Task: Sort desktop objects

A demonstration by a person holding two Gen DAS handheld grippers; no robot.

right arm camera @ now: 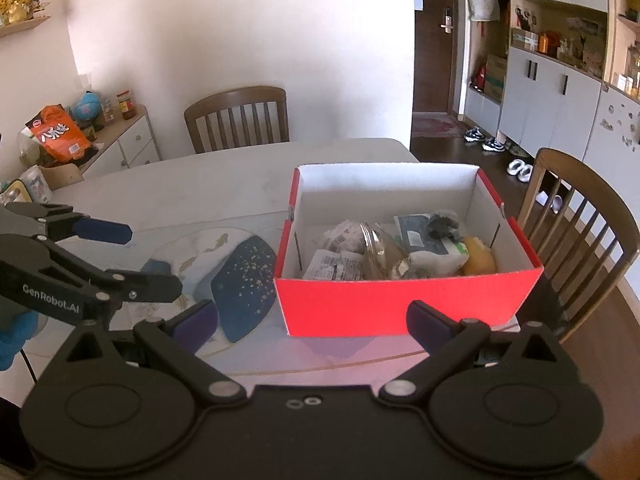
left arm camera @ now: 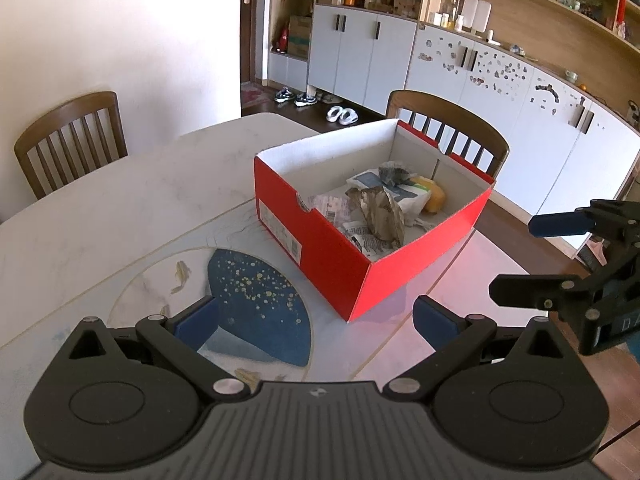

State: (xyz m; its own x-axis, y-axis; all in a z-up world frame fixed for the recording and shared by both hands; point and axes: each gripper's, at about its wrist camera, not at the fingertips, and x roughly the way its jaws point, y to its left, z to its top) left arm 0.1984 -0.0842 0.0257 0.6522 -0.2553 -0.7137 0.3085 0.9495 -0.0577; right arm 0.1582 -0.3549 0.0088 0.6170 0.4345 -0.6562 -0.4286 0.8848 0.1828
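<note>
Room: dining area is showing a pale marble table (right arm camera: 160, 188) with wooden chairs (right arm camera: 240, 118) around it and white cabinets (left arm camera: 360, 56) along the far wall.
Table: its top is looking bare apart from the box and a printed blue-and-gold pattern (right arm camera: 244, 284), which suggests nothing loose is waiting to be sorted.
Box: red box (right arm camera: 400, 300) is sitting open-topped near the table's right edge, placed where both grippers can be reaching it from the near side.
Contents: crumpled paper (left arm camera: 380, 212), a white packet (right arm camera: 432, 246), printed wrappers (right arm camera: 336, 266) and a yellow item (right arm camera: 480, 258) are lying piled against the far-right corner inside the box, so the task's things are already gathered there.
Left gripper (left arm camera: 316, 320): it is hovering low over the pattern, jaws spread wide and gripping nothing, facing the box's near corner.
Right gripper (right arm camera: 312, 324): it is hovering just before the box's near wall, jaws also spread wide and empty.
Judgement: with both pairs of jaws empty and the table bare, sorting is probably finishing, or a pick from the box is being prepared; I cannot tell which.
</note>
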